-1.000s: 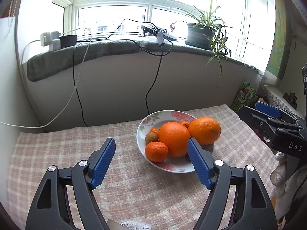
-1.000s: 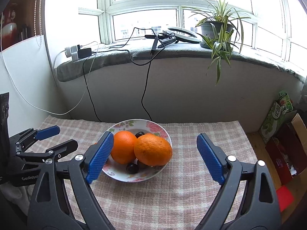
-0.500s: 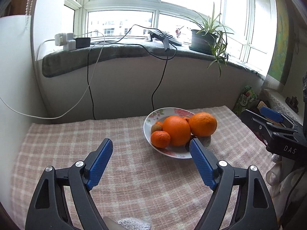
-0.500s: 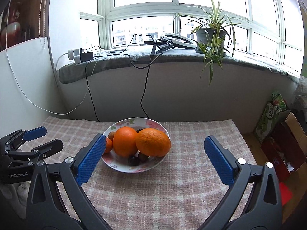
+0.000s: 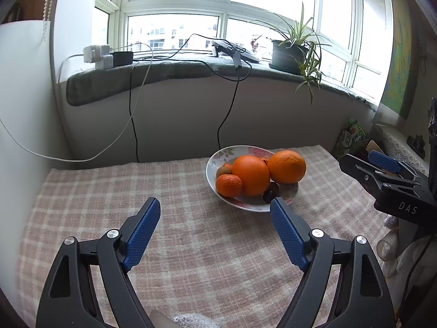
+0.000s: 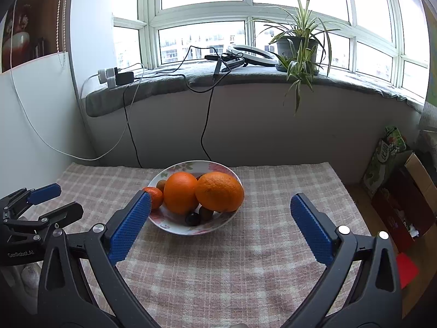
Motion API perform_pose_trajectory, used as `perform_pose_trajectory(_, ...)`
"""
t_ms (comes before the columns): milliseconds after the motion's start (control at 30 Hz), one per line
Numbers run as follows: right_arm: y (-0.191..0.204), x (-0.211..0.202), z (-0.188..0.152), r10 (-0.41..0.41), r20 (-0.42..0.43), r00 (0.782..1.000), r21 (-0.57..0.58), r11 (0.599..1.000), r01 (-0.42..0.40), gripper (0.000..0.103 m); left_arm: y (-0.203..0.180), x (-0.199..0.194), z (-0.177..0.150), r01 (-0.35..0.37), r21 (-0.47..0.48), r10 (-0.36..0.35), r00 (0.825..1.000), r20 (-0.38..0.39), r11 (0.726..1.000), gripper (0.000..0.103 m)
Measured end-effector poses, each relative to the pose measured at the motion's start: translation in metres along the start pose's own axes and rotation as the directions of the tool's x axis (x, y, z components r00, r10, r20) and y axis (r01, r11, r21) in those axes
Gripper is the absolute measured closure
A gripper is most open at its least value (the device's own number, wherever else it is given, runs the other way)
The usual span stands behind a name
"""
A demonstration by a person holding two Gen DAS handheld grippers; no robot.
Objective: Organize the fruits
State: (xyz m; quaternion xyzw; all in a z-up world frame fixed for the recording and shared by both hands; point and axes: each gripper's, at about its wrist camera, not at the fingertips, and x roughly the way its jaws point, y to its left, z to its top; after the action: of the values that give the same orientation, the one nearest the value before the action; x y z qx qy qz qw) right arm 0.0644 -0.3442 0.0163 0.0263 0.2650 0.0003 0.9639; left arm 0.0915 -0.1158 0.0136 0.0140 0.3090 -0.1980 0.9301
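Hovering over the checked tablecloth (image 5: pixel 191 246), we have both tools short of the flowered bowl (image 6: pixel 174 225), which serves as our landmark. Our left gripper (image 5: pixel 215 225) stands released, nothing between its blue pads; it has just been opening a little, and the bowl sits beyond its right pad. Our right gripper (image 6: pixel 220 225) is spread wide and empty too, its jaws having just been opening, so we look set to frame the bowl from the near side. All the fruit is piled in that bowl: two big oranges (image 6: pixel 220 191) touching at the centre, a small mandarin (image 5: pixel 229 185) at the bowl's left edge, a kiwi (image 5: pixel 222 171) behind the mandarin, and a dark plum-like fruit (image 6: pixel 192 218) on the near side under the oranges. They lean on one another, so pulling one could shift the rest. We judge the task either finished or not yet begun; the frames alone don't settle which. Behind the bowl, cables hang from the windowsill.
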Motion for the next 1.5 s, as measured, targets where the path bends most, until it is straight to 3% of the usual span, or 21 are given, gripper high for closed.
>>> perform_pose_trajectory(1500, 0.0024, 0.0017, -0.0029, 0.007, -0.011, 1.0, 0.001, 1.0, -0.007, 0.0, -0.0024, -0.0073, -0.0011, -0.003, -0.008, 0.003, 1.0, 0.011, 1.0, 0.02)
